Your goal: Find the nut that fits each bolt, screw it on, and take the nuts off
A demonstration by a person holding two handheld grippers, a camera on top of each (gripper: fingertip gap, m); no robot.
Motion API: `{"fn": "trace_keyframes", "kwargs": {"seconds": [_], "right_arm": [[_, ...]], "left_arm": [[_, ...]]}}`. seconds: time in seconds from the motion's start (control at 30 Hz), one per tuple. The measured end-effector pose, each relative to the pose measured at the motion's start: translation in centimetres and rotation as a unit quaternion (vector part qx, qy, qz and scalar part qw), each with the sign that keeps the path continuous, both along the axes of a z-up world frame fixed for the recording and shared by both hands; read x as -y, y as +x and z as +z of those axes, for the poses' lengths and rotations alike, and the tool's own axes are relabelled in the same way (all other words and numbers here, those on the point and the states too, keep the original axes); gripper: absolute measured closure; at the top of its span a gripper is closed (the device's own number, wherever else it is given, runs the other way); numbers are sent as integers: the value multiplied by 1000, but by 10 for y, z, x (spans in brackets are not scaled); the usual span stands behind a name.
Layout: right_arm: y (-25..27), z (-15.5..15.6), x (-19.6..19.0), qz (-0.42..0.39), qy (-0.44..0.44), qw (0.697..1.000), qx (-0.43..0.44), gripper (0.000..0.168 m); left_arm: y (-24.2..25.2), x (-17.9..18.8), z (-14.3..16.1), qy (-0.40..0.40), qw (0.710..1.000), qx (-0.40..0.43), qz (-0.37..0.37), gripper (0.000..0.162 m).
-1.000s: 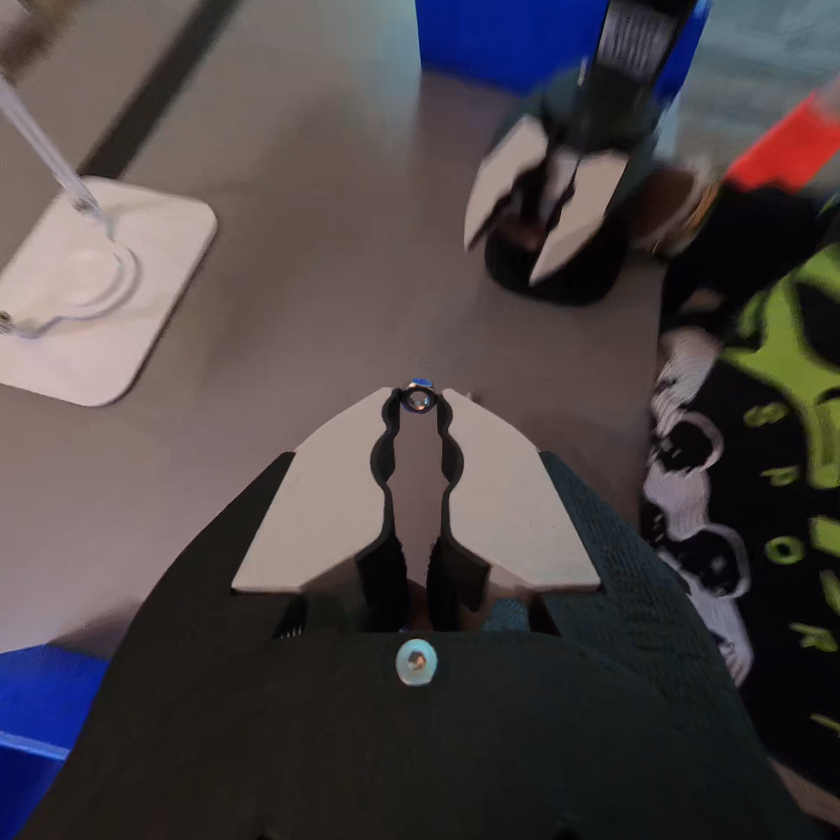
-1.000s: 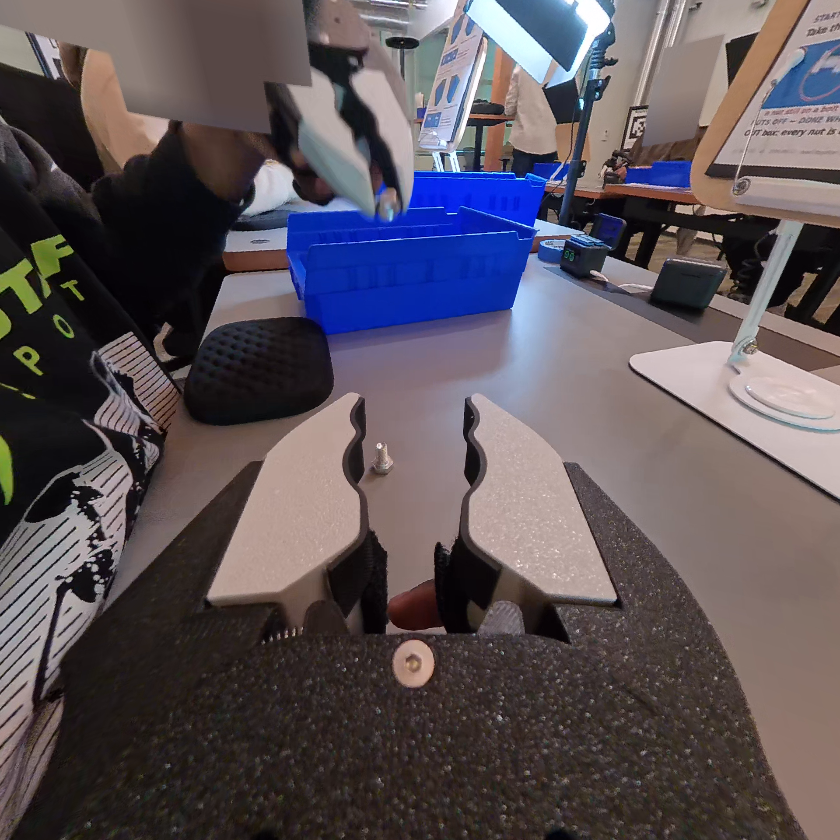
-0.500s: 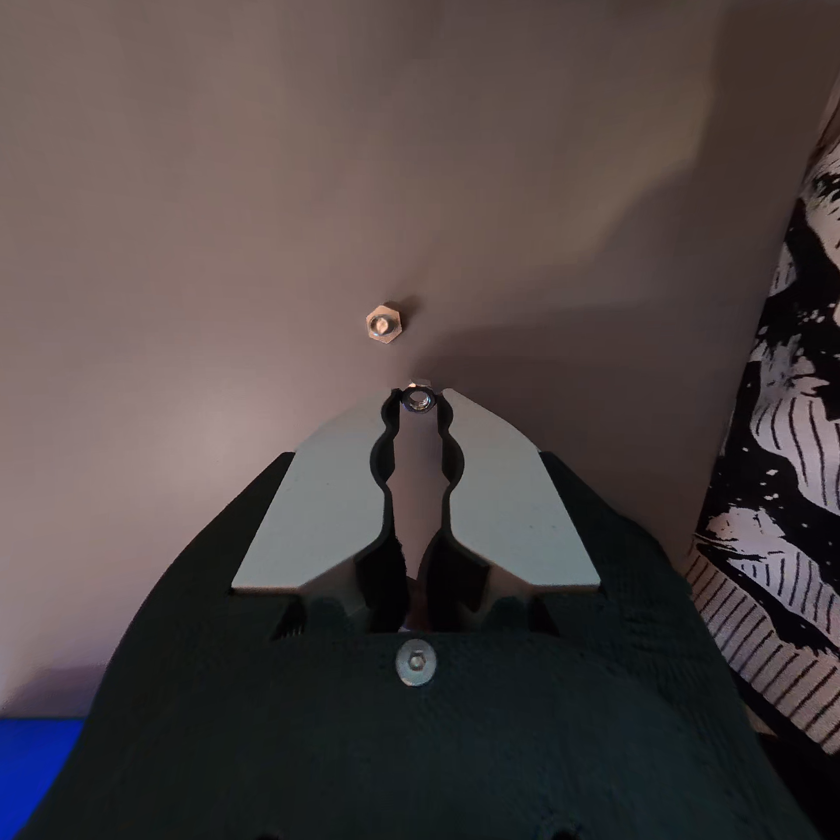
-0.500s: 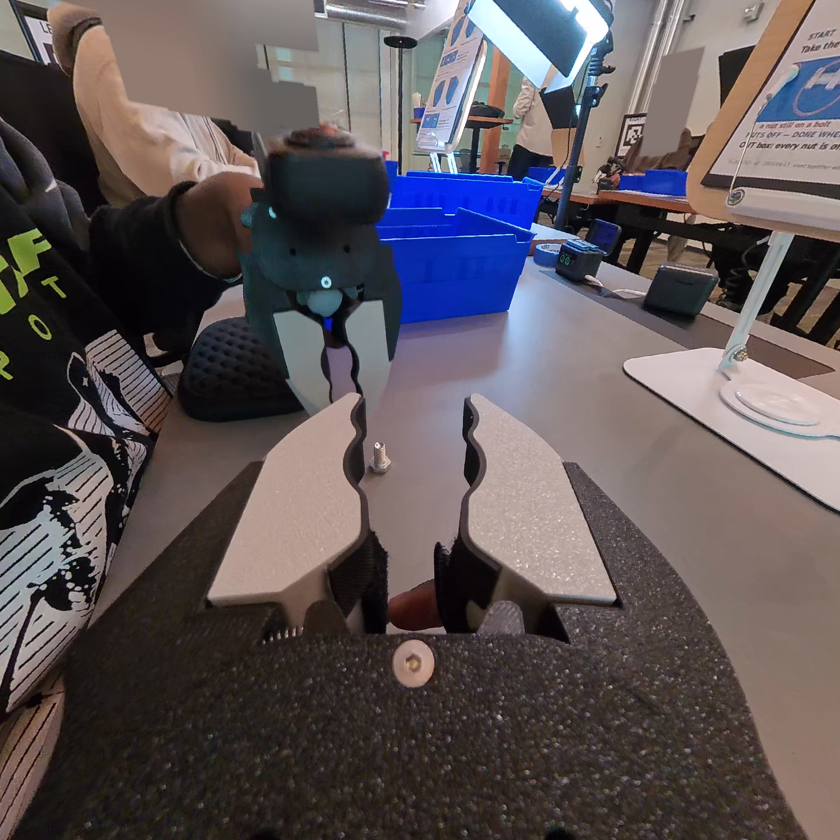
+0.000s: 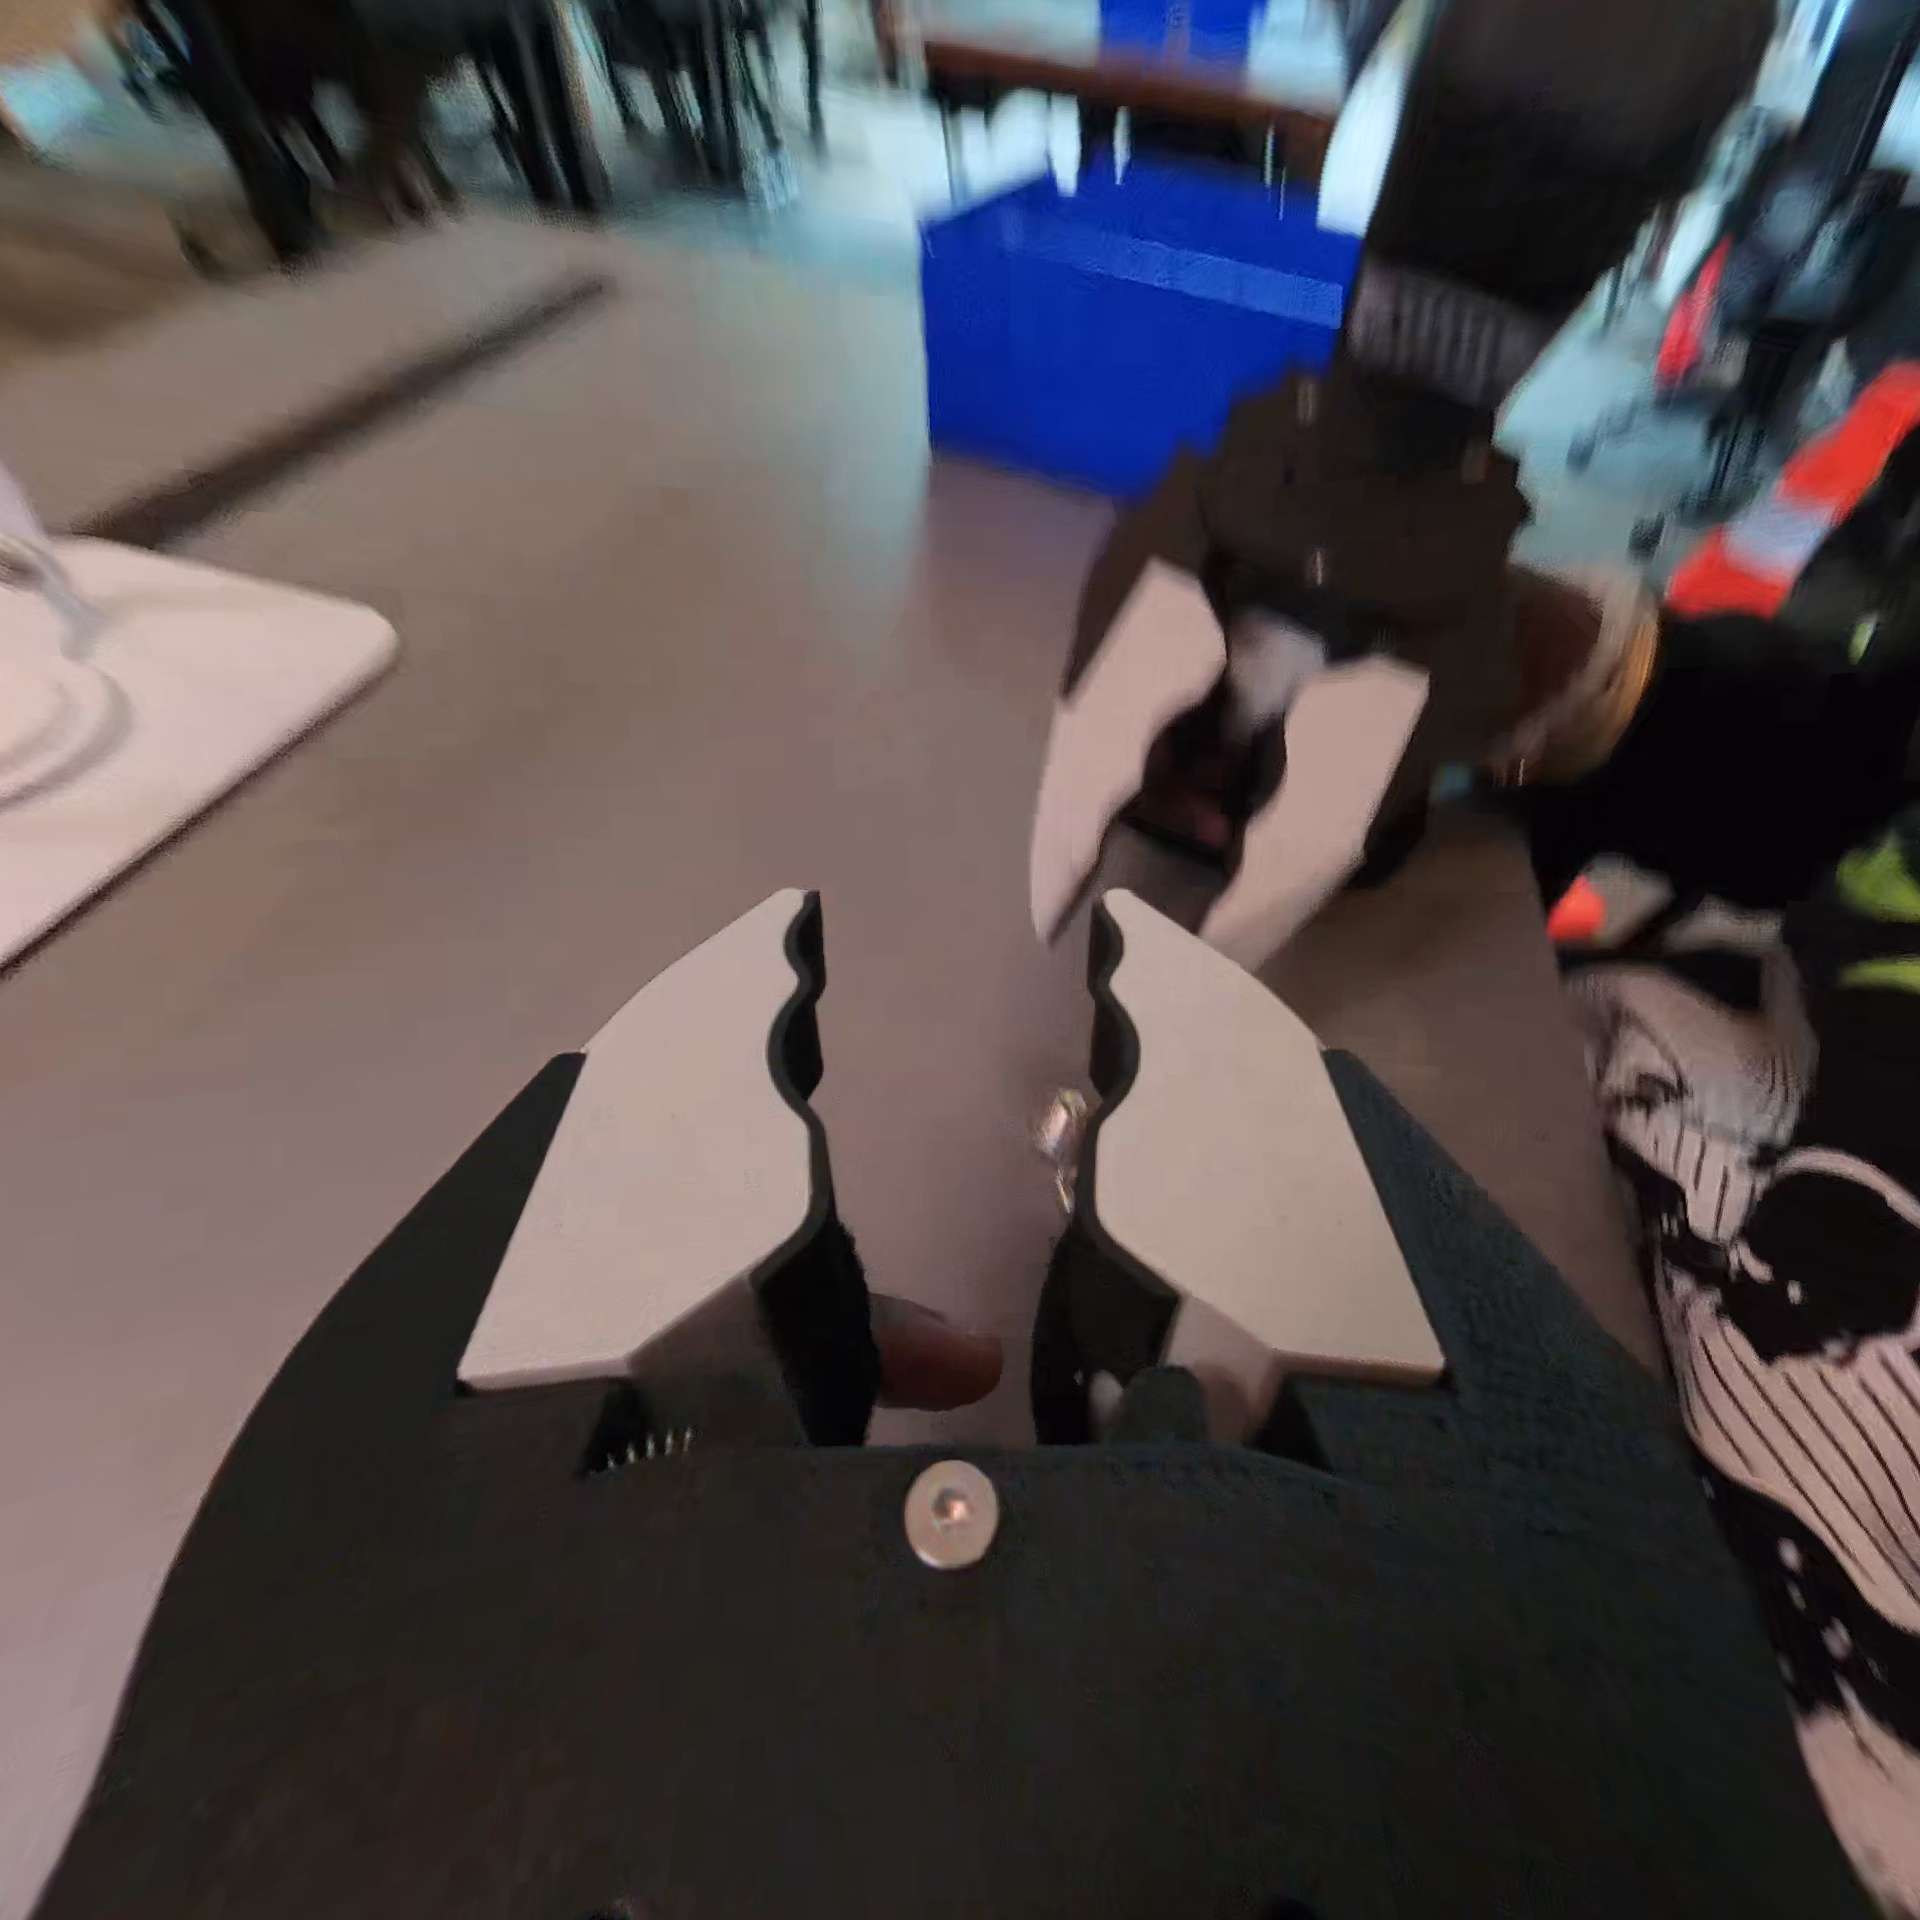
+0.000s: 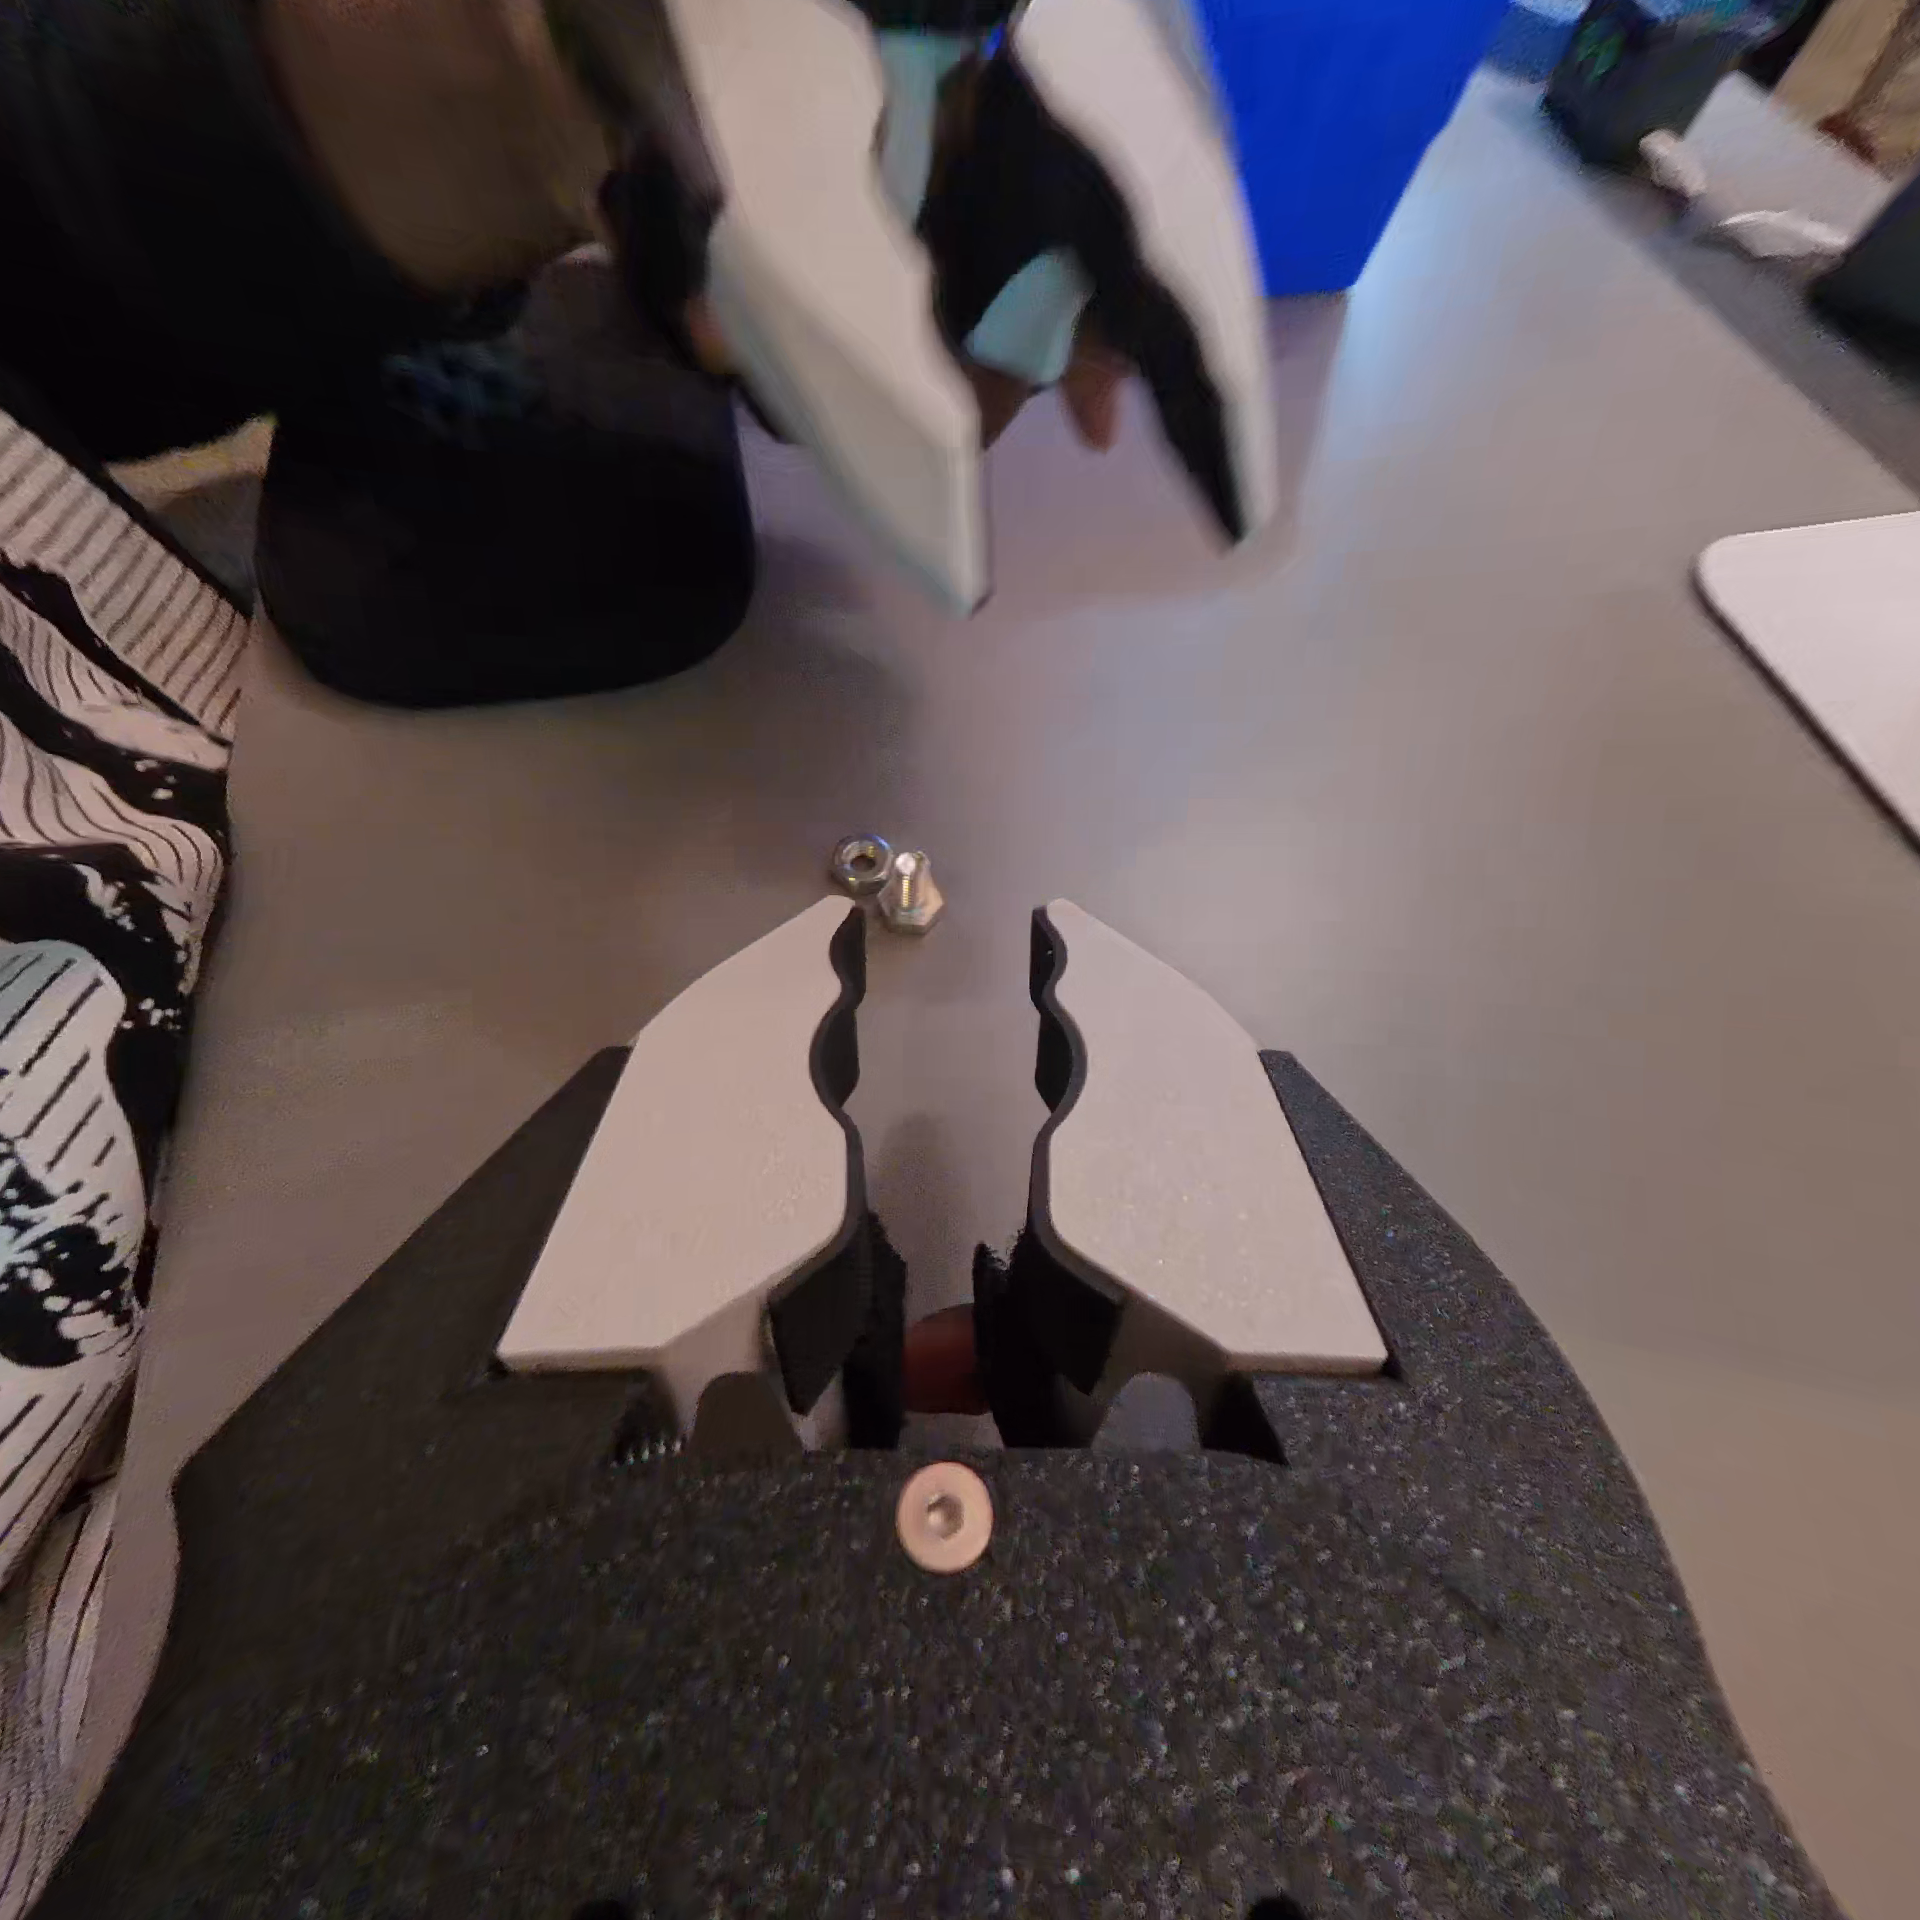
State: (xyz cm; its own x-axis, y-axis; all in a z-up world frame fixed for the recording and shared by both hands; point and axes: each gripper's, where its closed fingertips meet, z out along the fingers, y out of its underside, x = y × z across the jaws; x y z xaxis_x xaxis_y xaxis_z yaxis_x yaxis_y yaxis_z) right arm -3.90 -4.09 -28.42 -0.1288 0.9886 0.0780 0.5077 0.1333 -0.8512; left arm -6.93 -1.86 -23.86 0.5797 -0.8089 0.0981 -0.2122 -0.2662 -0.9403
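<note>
Left wrist view: left gripper point(image 5: 954, 920) released, holding nothing; bolt point(image 5: 1060, 1125) on grey table point(image 5: 623, 831) against inner edge of right finger.
Right wrist view: right gripper point(image 6: 945, 914) released, empty; hex nut point(image 6: 858, 861) touching upright bolt point(image 6: 910, 896), just beyond left fingertip.

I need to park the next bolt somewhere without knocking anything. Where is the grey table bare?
Bare grey table runs from the right tool out to the white stand base, and back toward the blue plastic bin. It is crowded just ahead: the small silver nut touches the upright silver bolt, with the black padded rest left of them.
</note>
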Motion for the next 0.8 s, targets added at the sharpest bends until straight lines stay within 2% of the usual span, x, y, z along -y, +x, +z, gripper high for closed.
{"fn": "trace_keyframes", "kwargs": {"seconds": [0.07,0.2,0.27,0.47,0.6,0.67,0.8], "right_arm": [[-9,-3,4,6,8,1000,13,141],[-25,-11,10,19,-28,999,37,146],[-26,-18,9,18,-36,997,59,146],[-25,-15,9,18,-46,998,44,150],[-25,-26,12,25,-33,996,78,150],[-25,-27,11,23,-23,996,83,160],[-26,-10,1,-7,-40,999,30,160]], "left_arm": [[-9,-4,13,34,998,43,18,111],[-14,-8,15,89,995,32,28,110],[-12,-7,5,77,997,9,22,110],[-18,-3,-19,56,995,-80,9,110],[-19,0,-26,42,995,-91,0,110],[-16,3,-29,46,994,-102,-14,110],[-12,6,-35,41,993,-110,-29,110]]}}
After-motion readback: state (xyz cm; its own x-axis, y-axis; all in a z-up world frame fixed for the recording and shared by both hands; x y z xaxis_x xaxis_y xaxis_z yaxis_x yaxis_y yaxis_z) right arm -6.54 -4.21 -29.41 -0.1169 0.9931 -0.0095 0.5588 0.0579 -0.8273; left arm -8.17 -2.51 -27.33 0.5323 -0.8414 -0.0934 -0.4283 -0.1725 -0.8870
